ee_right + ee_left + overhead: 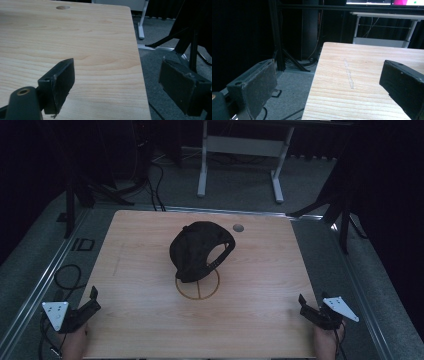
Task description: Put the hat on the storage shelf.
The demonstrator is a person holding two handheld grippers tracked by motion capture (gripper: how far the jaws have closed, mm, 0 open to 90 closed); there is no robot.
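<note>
The left tongs sit released at the desk's near left corner, jaws spread wide over its edge. The right tongs are likewise released at the near right edge, gripping nothing. Well apart from both, a black cap lies mid-desk, overlapping a drawn circle.
</note>
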